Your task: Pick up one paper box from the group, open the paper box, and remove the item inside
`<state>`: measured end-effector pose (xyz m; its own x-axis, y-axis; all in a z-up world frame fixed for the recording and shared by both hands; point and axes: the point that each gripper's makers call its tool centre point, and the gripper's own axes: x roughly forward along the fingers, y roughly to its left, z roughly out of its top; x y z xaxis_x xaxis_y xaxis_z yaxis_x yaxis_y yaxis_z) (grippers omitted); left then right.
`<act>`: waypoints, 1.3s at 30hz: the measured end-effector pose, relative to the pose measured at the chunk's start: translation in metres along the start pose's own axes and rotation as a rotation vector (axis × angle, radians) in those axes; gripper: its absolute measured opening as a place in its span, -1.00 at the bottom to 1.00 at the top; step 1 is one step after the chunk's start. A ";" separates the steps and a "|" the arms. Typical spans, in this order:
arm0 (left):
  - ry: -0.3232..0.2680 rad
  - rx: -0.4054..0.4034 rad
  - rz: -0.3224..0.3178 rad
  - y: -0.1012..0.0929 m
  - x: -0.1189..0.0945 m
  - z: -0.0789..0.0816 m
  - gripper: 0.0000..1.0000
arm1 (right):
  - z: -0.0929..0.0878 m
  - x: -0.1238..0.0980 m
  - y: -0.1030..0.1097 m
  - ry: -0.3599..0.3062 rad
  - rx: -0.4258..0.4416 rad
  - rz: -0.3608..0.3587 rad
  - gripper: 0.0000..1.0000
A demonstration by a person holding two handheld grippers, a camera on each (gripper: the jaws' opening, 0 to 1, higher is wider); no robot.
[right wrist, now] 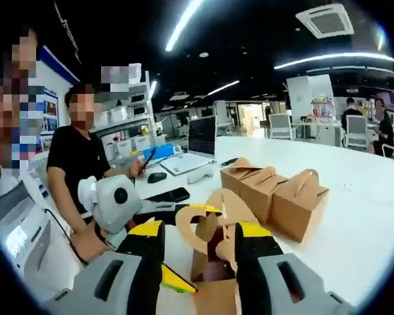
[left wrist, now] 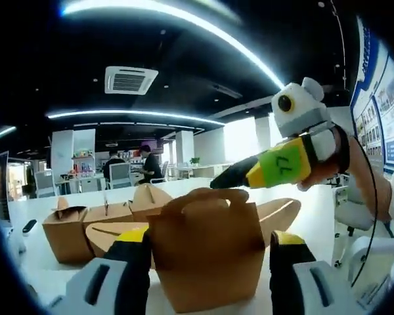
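Note:
A brown paper box [left wrist: 207, 262] with a looped handle sits between the jaws of my left gripper [left wrist: 211, 239], which is shut on its sides and holds it above the white table [left wrist: 322, 216]. My right gripper [left wrist: 217, 182] reaches in from the right, its tips at the top of the handle. In the right gripper view, my right gripper [right wrist: 200, 231] is closed around the box's raised handle flap [right wrist: 213, 216]. The box's open top [right wrist: 213, 289] lies below it, and something dark shows inside. More brown boxes [right wrist: 276, 190] stand grouped on the table behind.
Other boxes [left wrist: 69, 230] stand at the back left, one with a flap open [left wrist: 279, 213]. A laptop [right wrist: 197, 141], a mouse [right wrist: 156, 177] and a phone [right wrist: 171, 195] lie on the table. A person in black [right wrist: 79, 157] sits beside it. Office chairs [left wrist: 358, 216] stand to the right.

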<state>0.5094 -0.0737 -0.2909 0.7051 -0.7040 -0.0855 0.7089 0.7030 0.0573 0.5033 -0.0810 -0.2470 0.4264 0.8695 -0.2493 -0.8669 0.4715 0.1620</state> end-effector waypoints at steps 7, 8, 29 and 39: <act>0.016 0.004 -0.009 0.001 -0.003 -0.006 0.53 | -0.007 0.009 0.018 0.009 0.035 0.087 -0.17; 0.015 0.002 -0.008 0.001 -0.003 -0.007 0.53 | -0.007 0.009 0.020 0.009 0.029 0.093 -0.18; 0.094 0.004 -0.103 -0.008 -0.010 -0.016 0.75 | -0.004 0.013 0.054 0.014 -0.028 0.179 -0.30; 0.094 -0.009 -0.144 -0.014 -0.011 -0.016 0.86 | -0.019 0.015 0.070 0.065 -0.053 0.240 -0.30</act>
<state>0.4917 -0.0739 -0.3062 0.5910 -0.7852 -0.1849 0.8019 0.5968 0.0284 0.4444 -0.0381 -0.2579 0.1903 0.9435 -0.2713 -0.9544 0.2426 0.1742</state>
